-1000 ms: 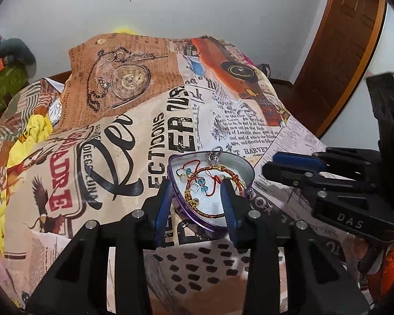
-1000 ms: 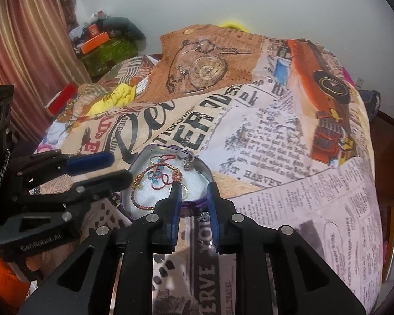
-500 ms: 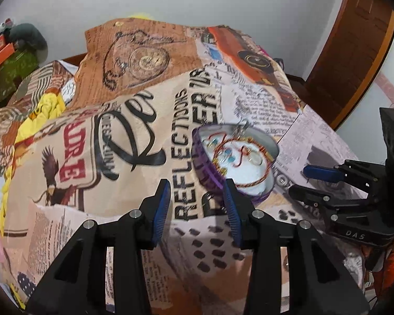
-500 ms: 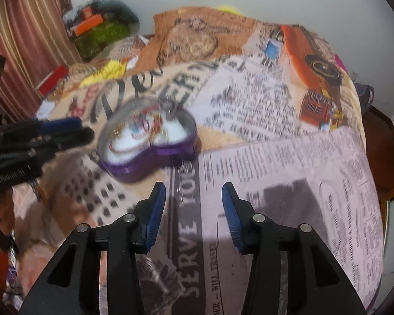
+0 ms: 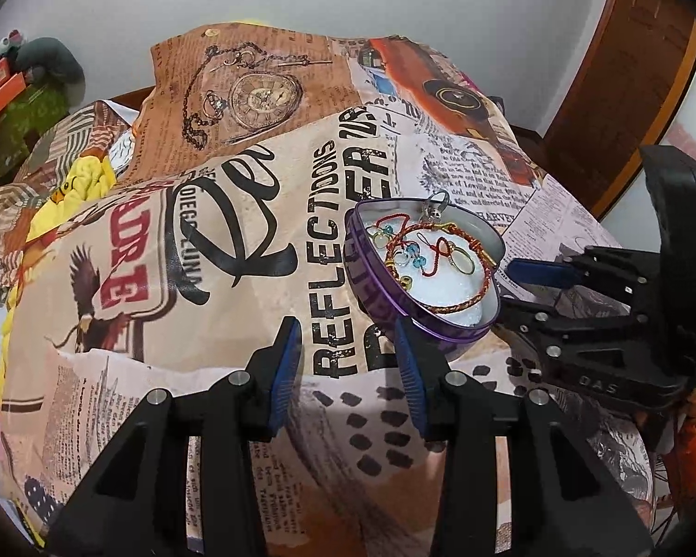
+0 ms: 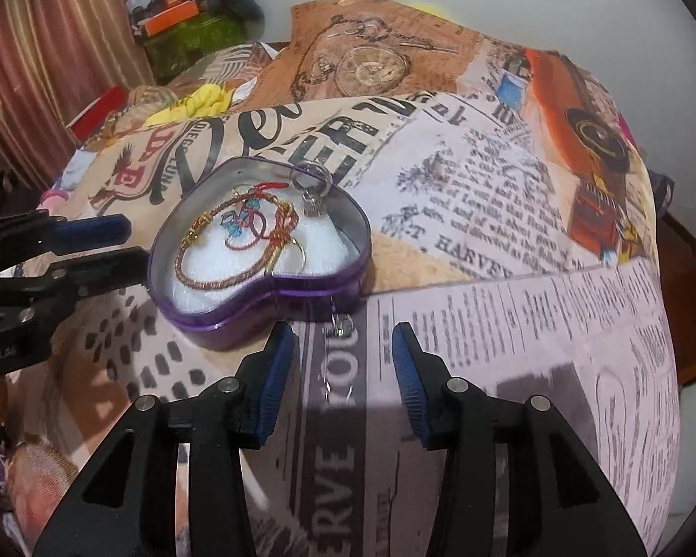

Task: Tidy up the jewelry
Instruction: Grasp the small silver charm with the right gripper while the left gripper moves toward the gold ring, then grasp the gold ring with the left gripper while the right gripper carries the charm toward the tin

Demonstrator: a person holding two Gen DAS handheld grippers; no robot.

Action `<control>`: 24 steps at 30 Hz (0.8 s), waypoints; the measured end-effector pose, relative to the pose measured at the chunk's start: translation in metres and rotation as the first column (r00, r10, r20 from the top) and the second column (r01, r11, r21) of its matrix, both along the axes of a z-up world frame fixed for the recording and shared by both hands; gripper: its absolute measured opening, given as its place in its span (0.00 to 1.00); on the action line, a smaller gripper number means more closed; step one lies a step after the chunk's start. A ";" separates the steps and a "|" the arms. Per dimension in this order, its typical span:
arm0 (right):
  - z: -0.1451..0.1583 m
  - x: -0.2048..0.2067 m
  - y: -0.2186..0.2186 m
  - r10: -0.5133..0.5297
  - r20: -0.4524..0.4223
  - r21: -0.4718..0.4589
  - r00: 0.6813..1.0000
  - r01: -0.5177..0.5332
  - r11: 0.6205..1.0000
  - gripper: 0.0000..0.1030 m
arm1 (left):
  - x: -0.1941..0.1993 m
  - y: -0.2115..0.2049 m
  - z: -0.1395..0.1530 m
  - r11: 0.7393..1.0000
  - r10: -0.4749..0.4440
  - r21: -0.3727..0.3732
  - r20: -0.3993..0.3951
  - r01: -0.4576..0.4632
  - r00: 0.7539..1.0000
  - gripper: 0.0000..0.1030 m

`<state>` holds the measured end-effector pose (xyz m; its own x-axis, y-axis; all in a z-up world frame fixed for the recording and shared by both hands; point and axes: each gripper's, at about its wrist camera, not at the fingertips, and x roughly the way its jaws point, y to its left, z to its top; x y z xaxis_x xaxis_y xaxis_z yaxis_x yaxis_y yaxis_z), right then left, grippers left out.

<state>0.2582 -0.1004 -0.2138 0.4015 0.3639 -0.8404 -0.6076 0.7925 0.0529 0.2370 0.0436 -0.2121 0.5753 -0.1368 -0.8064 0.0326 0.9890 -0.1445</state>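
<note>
A purple heart-shaped tin (image 5: 371, 278) (image 6: 311, 285) lies open on the printed bedspread, holding a braided red-gold bracelet (image 5: 459, 306) (image 6: 195, 278), rings, blue beads and a silver ring with a charm (image 6: 312, 183) on white padding. A small silver piece (image 6: 343, 325) lies on the cloth just in front of the tin. My left gripper (image 5: 348, 357) is open and empty, just before the tin's left side. My right gripper (image 6: 343, 362) is open and empty, just short of the tin; it shows in the left wrist view (image 5: 524, 288) to the tin's right.
The bedspread (image 5: 209, 255) covers a bed with newspaper and pocket-watch prints. A yellow cloth (image 5: 83, 181) lies at the left. Boxes and clutter (image 6: 185, 23) sit at the back left by a curtain. A wooden door (image 5: 626, 69) stands at the right.
Both grippers have opened and drawn back from the tin. The tin, held between them a second ago, now rests free on the bedspread.
</note>
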 end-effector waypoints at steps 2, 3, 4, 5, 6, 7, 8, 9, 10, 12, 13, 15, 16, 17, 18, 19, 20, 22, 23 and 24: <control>-0.001 -0.001 0.002 0.015 0.003 0.000 1.000 -0.015 1.000 0.28 | -0.002 0.001 0.000 1.000 0.001 -0.007 -0.001 -0.001 1.000 0.39; -0.001 -0.001 0.003 0.021 0.005 -0.003 1.000 -0.021 1.000 0.21 | -0.002 0.001 0.001 1.000 0.000 -0.007 0.000 0.000 1.000 0.39; -0.001 -0.001 0.004 0.015 0.011 -0.012 1.000 -0.015 1.000 0.18 | -0.003 0.001 0.001 1.000 -0.002 -0.005 0.003 0.002 1.000 0.39; -0.001 -0.001 0.004 0.013 0.013 -0.016 1.000 -0.013 1.000 0.12 | -0.005 0.000 0.002 1.000 -0.004 -0.003 0.005 0.004 1.000 0.39; -0.001 -0.001 0.004 0.013 0.013 -0.013 1.000 -0.013 1.000 0.12 | -0.006 -0.001 0.004 1.000 -0.006 -0.001 0.007 0.006 1.000 0.39; -0.001 -0.001 0.003 0.008 0.011 -0.010 1.000 -0.008 1.000 0.12 | -0.006 -0.001 0.005 1.000 -0.008 0.000 0.008 0.008 1.000 0.39; 0.000 -0.002 0.001 0.002 0.011 -0.007 1.000 -0.002 1.000 0.12 | -0.007 -0.002 0.006 1.000 -0.010 0.000 0.008 0.010 1.000 0.39; 0.001 -0.002 0.001 -0.002 0.012 -0.007 1.000 0.002 1.000 0.12 | -0.007 -0.003 0.007 1.000 -0.013 0.000 0.009 0.013 1.000 0.39; 0.002 -0.004 -0.001 -0.008 0.014 -0.004 1.000 0.008 1.000 0.12 | -0.008 -0.004 0.009 1.000 -0.016 -0.001 0.010 0.016 1.000 0.39; 0.006 -0.007 -0.005 -0.022 0.017 0.014 1.000 0.021 1.000 0.12 | -0.011 -0.007 0.011 1.000 -0.024 -0.007 0.009 0.024 1.000 0.39; 0.010 -0.010 -0.008 -0.029 0.018 0.026 0.999 0.029 0.999 0.12 | -0.012 -0.009 0.012 1.000 -0.028 -0.011 0.009 0.028 1.000 0.39; 0.019 -0.016 -0.014 -0.045 0.030 0.050 0.999 0.043 0.998 0.12 | -0.015 -0.013 0.014 0.999 -0.037 -0.022 0.004 0.037 0.999 0.39; 0.022 -0.019 -0.015 -0.050 0.036 0.058 0.998 0.048 0.997 0.12 | -0.017 -0.015 0.014 0.999 -0.041 -0.027 0.001 0.041 0.999 0.39; 0.027 -0.022 -0.017 -0.057 0.041 0.068 0.998 0.054 0.996 0.12 | -0.019 -0.017 0.015 0.998 -0.048 -0.032 -0.003 0.047 0.999 0.39; 0.032 -0.026 -0.019 -0.063 0.046 0.079 0.997 0.059 0.995 0.12 | -0.022 -0.021 0.015 0.998 -0.055 -0.037 -0.006 0.055 0.998 0.39; 0.037 -0.030 -0.022 -0.072 0.053 0.091 0.996 0.067 0.994 0.12 | -0.024 -0.024 0.016 0.997 -0.063 -0.043 -0.009 0.063 0.998 0.39; 0.041 -0.033 -0.024 -0.078 0.060 0.099 0.995 0.071 0.993 0.12 | -0.026 -0.027 0.016 0.996 -0.073 -0.048 -0.011 0.072 0.997 0.39; 0.050 -0.041 -0.028 -0.089 0.071 0.121 0.994 0.080 0.989 0.12 | -0.032 -0.035 0.018 0.995 -0.092 -0.051 -0.015 0.091 0.996 0.39; 0.053 -0.044 -0.030 -0.093 0.074 0.130 0.993 0.083 0.988 0.12 | -0.035 -0.040 0.018 0.994 -0.102 -0.053 -0.019 0.101 0.995 0.39; 0.056 -0.048 -0.032 -0.097 0.078 0.137 0.992 0.086 0.987 0.12 | -0.037 -0.043 0.018 0.992 -0.111 -0.056 -0.023 0.109 0.994 0.39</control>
<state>0.2103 -0.1327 -0.1577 0.5057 0.4286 -0.7488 -0.5396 0.8343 0.1131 0.2004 0.0001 -0.1942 0.5334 -0.2421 -0.8105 0.1363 0.9702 -0.2001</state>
